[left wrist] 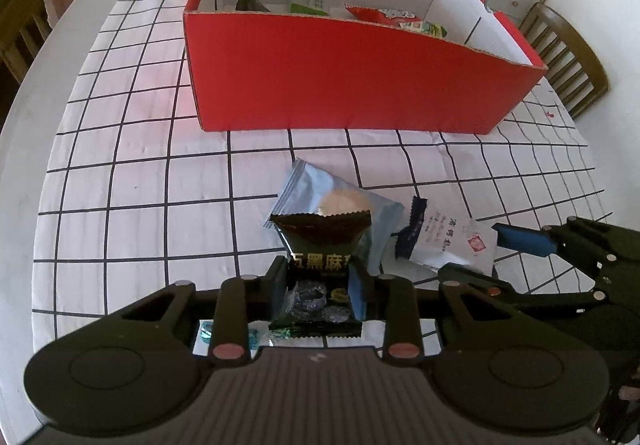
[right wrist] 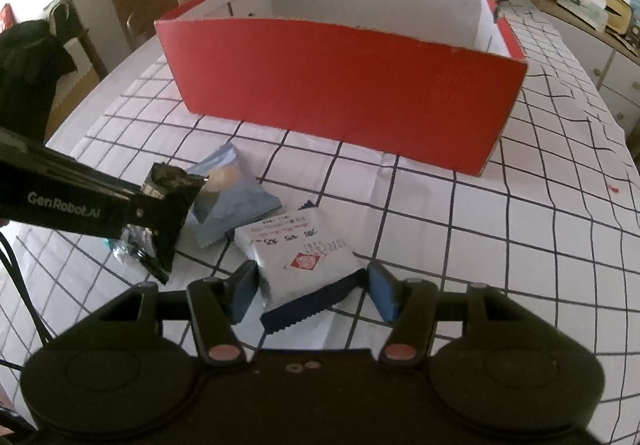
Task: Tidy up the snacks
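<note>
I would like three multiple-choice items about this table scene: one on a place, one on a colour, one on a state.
1. Where does the light blue packet lie?
A. inside the box
B. on the tablecloth in front of the box
C. on a chair

2. What colour is the outside of the cardboard box?
A. red
B. green
C. yellow

3. What is the state of the left hand-held gripper?
A. open, nothing between its fingers
B. shut on the dark snack packet
C. out of view

Answers:
1. B, the packet rests on the checked cloth, short of the box's near wall.
2. A, the outer walls are red in both views.
3. B, both fingers press the packet's sides in the left wrist view.
</note>
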Demonstrator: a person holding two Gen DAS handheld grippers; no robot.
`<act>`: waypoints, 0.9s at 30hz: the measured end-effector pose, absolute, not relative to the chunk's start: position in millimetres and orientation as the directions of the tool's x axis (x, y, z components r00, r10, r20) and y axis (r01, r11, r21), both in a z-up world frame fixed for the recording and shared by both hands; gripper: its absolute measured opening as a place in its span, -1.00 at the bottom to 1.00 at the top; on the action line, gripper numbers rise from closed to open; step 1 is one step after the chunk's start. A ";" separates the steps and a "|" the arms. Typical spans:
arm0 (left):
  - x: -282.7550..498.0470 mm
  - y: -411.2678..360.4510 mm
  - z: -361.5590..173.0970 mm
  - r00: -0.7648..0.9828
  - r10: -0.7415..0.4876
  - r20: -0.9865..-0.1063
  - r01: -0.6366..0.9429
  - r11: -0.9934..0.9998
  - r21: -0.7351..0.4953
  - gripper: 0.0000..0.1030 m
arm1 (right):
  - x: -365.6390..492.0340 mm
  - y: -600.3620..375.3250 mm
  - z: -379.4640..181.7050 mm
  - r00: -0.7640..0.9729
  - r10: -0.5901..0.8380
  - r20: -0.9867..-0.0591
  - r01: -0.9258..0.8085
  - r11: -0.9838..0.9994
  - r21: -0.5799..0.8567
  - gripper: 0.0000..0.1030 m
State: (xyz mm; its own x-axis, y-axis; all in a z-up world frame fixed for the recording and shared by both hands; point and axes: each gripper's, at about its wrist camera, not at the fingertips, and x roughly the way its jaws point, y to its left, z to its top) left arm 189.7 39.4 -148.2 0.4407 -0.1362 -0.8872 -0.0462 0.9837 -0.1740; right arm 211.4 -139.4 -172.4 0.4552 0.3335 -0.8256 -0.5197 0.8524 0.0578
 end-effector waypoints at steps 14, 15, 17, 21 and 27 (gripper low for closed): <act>182.7 45.2 -133.5 0.463 -0.174 -0.869 -0.050 0.974 -0.222 -0.49 | 197.4 -150.9 -150.2 0.501 0.347 -0.793 -0.453 0.886 0.101 0.10; 182.2 46.2 -132.4 0.464 -0.177 -0.868 -0.051 0.973 -0.225 -0.49 | 196.6 -151.6 -147.6 0.505 0.349 -0.789 -0.449 0.887 0.105 0.10; 181.0 48.3 -128.2 0.472 -0.184 -0.862 -0.053 0.970 -0.237 -0.49 | 195.1 -153.5 -142.1 0.513 0.354 -0.782 -0.440 0.891 0.115 0.10; 178.8 51.0 -116.0 0.494 -0.188 -0.849 -0.059 0.967 -0.248 -0.49 | 191.5 -157.4 -127.1 0.539 0.369 -0.758 -0.425 0.895 0.133 0.10; 178.6 52.8 -89.0 0.540 -0.178 -0.823 -0.058 0.967 -0.247 -0.49 | 189.9 -163.2 -102.2 0.585 0.381 -0.716 -0.405 0.902 0.149 0.10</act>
State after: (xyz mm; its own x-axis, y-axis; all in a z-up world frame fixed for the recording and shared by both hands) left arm 178.6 52.8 -89.0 0.5399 -0.1782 -0.8226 -0.0577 0.9672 -0.2475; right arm 189.9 -163.2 -102.2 0.5847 0.3812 -0.7161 -0.4053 0.9019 0.1492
